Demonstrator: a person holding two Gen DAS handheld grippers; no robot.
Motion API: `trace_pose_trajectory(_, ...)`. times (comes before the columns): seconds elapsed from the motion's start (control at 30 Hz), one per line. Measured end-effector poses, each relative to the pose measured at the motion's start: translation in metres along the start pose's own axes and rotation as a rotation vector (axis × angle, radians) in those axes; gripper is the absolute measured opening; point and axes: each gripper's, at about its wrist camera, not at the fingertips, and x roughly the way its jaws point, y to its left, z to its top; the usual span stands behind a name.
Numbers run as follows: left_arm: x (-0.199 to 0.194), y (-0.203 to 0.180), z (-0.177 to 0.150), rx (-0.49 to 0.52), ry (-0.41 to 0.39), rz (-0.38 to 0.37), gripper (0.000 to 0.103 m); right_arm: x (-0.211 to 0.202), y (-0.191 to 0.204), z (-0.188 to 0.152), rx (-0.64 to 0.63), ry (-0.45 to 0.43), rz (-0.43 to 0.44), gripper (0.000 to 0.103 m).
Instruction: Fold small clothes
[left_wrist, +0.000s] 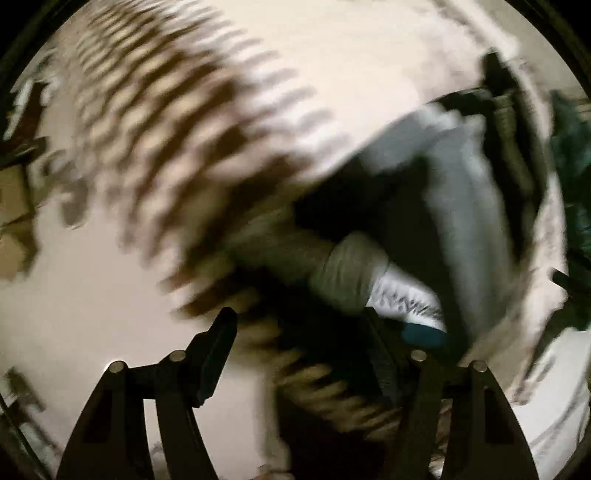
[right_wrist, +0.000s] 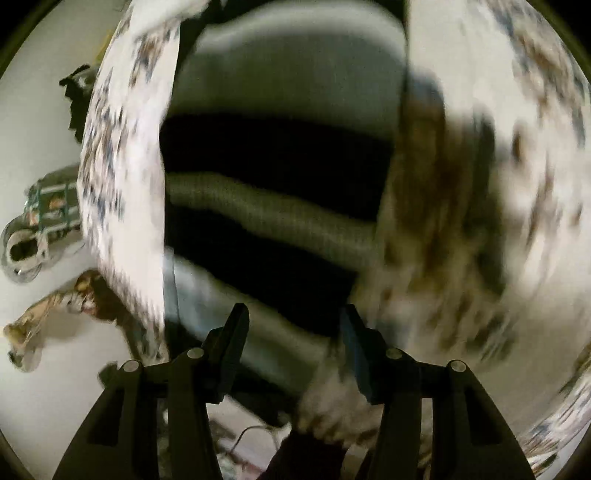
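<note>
Both grippers, left (left_wrist: 299, 332) and right (right_wrist: 293, 328), are seen with fingers spread, nothing pinched, above the blurred brown-patterned white cloth (left_wrist: 155, 122).

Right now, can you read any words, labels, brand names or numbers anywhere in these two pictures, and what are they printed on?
None can be read.
Patterned bed sheet: brown and blue marks only, smeared by motion blur, no letters.
White shoe with dark zigzag marks: a pattern or a logo, too blurred to tell.
Plaid garment on the floor: checks only, no text.
Left claw and right claw: plain black, no markings visible.
</note>
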Motion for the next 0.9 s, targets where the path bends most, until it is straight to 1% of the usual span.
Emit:
trace_pose_trajectory(0.07,-0.013,0.022,-0.011,-0.031,-0.008,0.035,0.065,0.026,-0.004,-0.037,0.018,0.05,0.083,0.054)
trace_pose_trajectory(0.13,-0.031,0.034,-0.018,-0.054,-0.032,0.041,0.065,0.048,-0.003,-0.062,0.023,0.08,0.129,0.054)
trace_pose_trajectory(0.17,-0.038,0.036,-0.02,-0.06,-0.047,0.023,0.065,0.064,-0.001,-0.078,0.025,0.099,0.158,0.054)
trace_pose_trajectory(0.2,-0.045,0.036,-0.02,-0.064,-0.064,-0.015,0.067,0.076,0.002,-0.086,0.021,0.108,0.174,0.054)
trace_pose_trajectory(0.3,-0.056,0.026,-0.01,-0.05,-0.102,-0.114,0.067,0.121,0.014,-0.117,0.009,0.122,0.207,0.054)
trace_pose_trajectory(0.33,-0.054,0.021,-0.005,-0.043,-0.105,-0.143,0.067,0.137,0.018,-0.125,0.01,0.142,0.214,0.054)
trace_pose_trajectory(0.4,-0.046,0.011,0.008,-0.025,-0.095,-0.179,0.067,0.172,0.022,-0.142,0.053,0.205,0.23,0.054)
trace_pose_trajectory(0.43,-0.039,0.002,0.013,-0.015,-0.087,-0.202,0.067,0.191,0.022,-0.158,0.087,0.242,0.242,0.054)
trace_pose_trajectory(0.5,-0.028,-0.007,0.024,0.016,-0.069,-0.22,0.067,0.206,0.022,-0.183,0.122,0.252,0.259,0.054)
trace_pose_trajectory(0.53,-0.023,-0.013,0.032,0.05,-0.068,-0.24,0.067,0.208,0.022,-0.192,0.139,0.255,0.274,0.053)
trace_pose_trajectory(0.57,-0.02,-0.019,0.036,0.085,-0.066,-0.243,0.067,0.206,0.02,-0.202,0.165,0.242,0.291,0.053)
trace_pose_trajectory(0.6,-0.017,-0.026,0.04,0.134,-0.059,-0.234,0.067,0.203,0.02,-0.208,0.18,0.217,0.279,0.053)
trace_pose_trajectory(0.63,-0.01,-0.036,0.044,0.209,-0.052,-0.21,0.066,0.194,0.016,-0.211,0.198,0.181,0.265,0.053)
trace_pose_trajectory(0.67,-0.007,-0.04,0.043,0.254,-0.051,-0.195,0.061,0.183,0.011,-0.218,0.231,0.128,0.255,0.053)
trace_pose_trajectory(0.7,-0.004,-0.043,0.044,0.293,-0.048,-0.189,0.026,0.174,0.005,-0.222,0.262,0.088,0.242,0.053)
trace_pose_trajectory(0.73,0.001,-0.043,0.047,0.323,-0.032,-0.19,0.003,0.163,-0.002,-0.228,0.301,0.044,0.224,0.053)
trace_pose_trajectory(0.77,0.002,-0.041,0.049,0.345,-0.023,-0.204,0.004,0.153,-0.01,-0.235,0.356,-0.016,0.203,0.054)
trace_pose_trajectory(0.8,-0.001,-0.036,0.049,0.354,-0.034,-0.228,0.004,0.146,-0.016,-0.24,0.398,-0.063,0.188,0.054)
trace_pose_trajectory(0.83,-0.006,-0.033,0.05,0.369,-0.049,-0.249,0.004,0.144,-0.019,-0.244,0.424,-0.091,0.179,0.055)
trace_pose_trajectory(0.87,-0.012,-0.027,0.051,0.382,-0.062,-0.264,0.004,0.145,-0.026,-0.249,0.468,-0.121,0.16,0.059)
trace_pose_trajectory(0.9,-0.018,-0.021,0.052,0.384,-0.063,-0.286,0.004,0.147,-0.031,-0.25,0.497,-0.135,0.155,0.059)
